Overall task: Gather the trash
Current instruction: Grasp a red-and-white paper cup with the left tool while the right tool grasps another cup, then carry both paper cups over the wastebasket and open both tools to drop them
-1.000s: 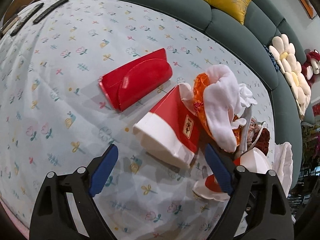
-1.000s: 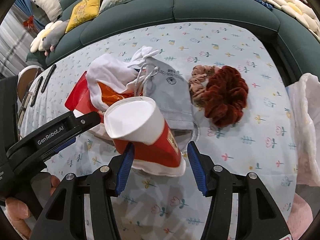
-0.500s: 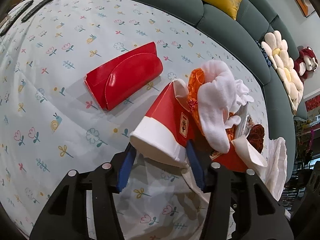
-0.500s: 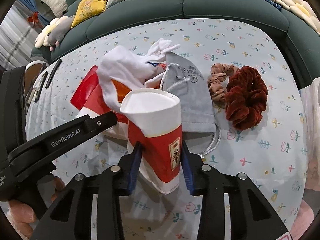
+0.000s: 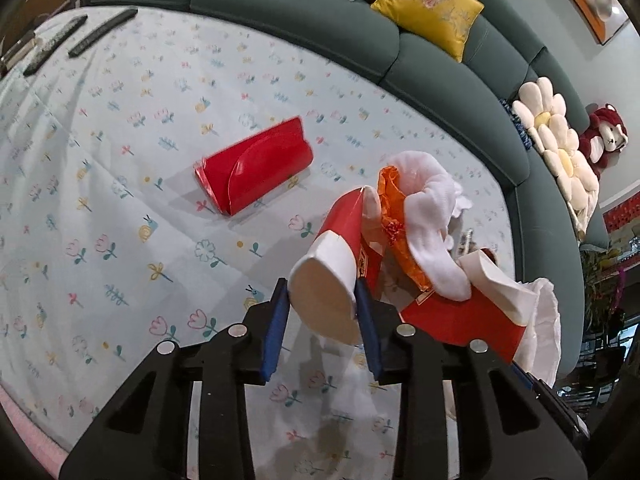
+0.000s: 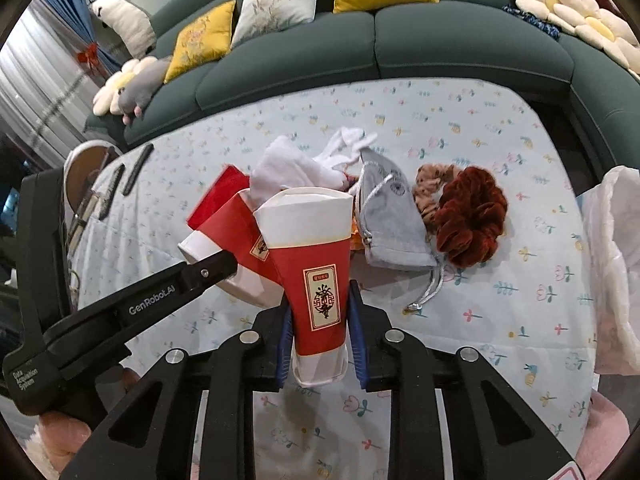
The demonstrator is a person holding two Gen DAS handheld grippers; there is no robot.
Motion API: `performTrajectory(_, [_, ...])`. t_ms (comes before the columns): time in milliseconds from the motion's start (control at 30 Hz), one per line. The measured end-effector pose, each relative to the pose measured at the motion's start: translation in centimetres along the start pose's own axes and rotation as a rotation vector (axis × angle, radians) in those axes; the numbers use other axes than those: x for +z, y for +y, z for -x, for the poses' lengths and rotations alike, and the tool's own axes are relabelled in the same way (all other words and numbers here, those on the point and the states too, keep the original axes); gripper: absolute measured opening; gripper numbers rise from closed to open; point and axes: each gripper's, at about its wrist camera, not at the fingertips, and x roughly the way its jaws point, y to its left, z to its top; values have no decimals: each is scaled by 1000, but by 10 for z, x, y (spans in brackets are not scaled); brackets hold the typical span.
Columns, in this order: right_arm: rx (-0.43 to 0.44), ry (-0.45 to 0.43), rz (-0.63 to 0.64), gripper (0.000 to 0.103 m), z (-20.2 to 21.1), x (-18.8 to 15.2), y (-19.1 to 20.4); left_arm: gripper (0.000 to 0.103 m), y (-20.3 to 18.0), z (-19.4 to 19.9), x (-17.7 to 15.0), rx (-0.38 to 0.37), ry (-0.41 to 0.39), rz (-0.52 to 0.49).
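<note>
2 red paper cups are gripped at once – 1 per gripper. In the left wrist view, the left gripper (image 5: 322, 316) is closing on the left cup (image 5: 334, 264), the blue pads pressed against its white rim band, the rim squashed to an oval between them. The cup's long axis is seen running from the jaws toward 1 o'clock, base pointing away toward the heap of white cloth (image 5: 432, 220) and orange wrapper (image 5: 394, 216).

In the right wrist view, the right gripper (image 6: 322, 334) is closing on the right cup (image 6: 316, 276) near its narrow base – the cup is held close to upright, its flattened mouth at 12 o'clock from the jaws. The left cup is seen just beside it at 10 o'clock, apparently touching.

Both cups appear to be clear of the floral tablecloth (image 6: 500, 300). A white bag (image 6: 616, 248) lies at 3 o'clock from the right gripper, the nearer one to it – probably the drop point, so the right cup would likely be carried there first. A flattened red box (image 5: 256, 168) at 11 o'clock of the left jaws is left uncollected.
</note>
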Motion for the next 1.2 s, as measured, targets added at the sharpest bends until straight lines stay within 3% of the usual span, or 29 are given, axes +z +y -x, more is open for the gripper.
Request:
performTrajectory(333, [28, -123, -18, 23, 56, 9, -5, 31, -37, 52, 2, -19, -113, -69])
performTrajectory(633, [33, -239, -34, 23, 109, 15, -22, 31, -94, 88, -5, -55, -188, -178])
performTrajectory(1200, [-19, -396, -176, 24, 190, 6, -121, 31, -219, 101, -48, -106, -221, -412])
